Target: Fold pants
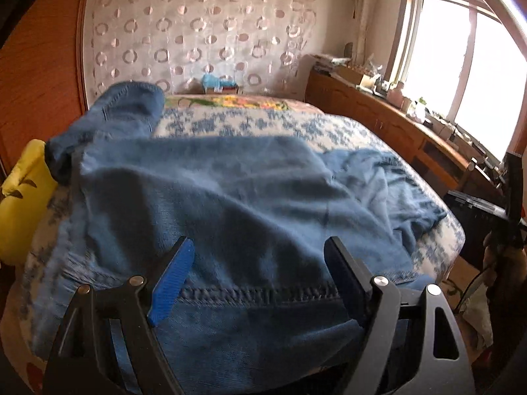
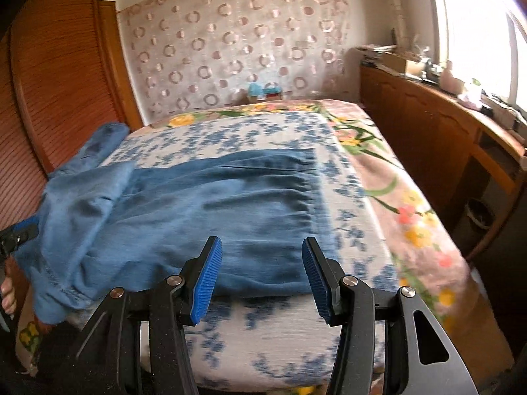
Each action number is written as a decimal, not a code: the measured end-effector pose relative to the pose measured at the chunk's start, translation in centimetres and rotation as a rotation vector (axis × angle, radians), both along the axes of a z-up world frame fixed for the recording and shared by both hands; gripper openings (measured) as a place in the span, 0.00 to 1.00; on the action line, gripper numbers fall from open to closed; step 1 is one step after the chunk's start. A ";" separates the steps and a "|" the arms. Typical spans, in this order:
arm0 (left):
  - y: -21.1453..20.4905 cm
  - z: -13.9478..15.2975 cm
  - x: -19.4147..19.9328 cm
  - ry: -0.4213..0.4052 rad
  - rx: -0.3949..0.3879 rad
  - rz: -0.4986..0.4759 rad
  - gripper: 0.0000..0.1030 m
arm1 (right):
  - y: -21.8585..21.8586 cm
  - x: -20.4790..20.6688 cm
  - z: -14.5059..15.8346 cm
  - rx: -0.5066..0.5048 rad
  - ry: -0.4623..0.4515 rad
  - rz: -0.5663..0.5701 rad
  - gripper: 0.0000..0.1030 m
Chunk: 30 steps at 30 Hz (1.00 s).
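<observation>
Left gripper (image 1: pixel 258 276) jaws spread wide, holding nothing, hovering right over a stitched hem of the blue pants (image 1: pixel 214 197) at the bed (image 1: pixel 329 125) near edge; right gripper (image 2: pixel 262 278) likewise wide apart, empty, just short of the cloth's near edge. Pants lie long axis across the bed, gathered waistband toward its right side, legs bunched at left and partly overhanging. Left is nearer; leg layout hard to make out, frames blurred.
</observation>
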<state>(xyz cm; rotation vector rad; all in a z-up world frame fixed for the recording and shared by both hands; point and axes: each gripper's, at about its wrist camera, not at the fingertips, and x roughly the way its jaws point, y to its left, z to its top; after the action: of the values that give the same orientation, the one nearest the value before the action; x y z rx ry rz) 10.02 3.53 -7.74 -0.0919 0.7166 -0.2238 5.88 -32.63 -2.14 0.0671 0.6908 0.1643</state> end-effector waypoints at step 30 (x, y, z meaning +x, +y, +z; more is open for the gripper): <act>-0.3 -1.9 0.3 0.005 0.024 0.023 0.81 | -1.4 1.6 -3.2 -0.094 0.056 -0.048 0.51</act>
<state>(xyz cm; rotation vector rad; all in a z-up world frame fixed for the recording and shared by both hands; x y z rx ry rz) 10.34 3.21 -9.63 -0.0782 0.7222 -0.1930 7.49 -34.00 -5.30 -0.0020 0.7509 0.0836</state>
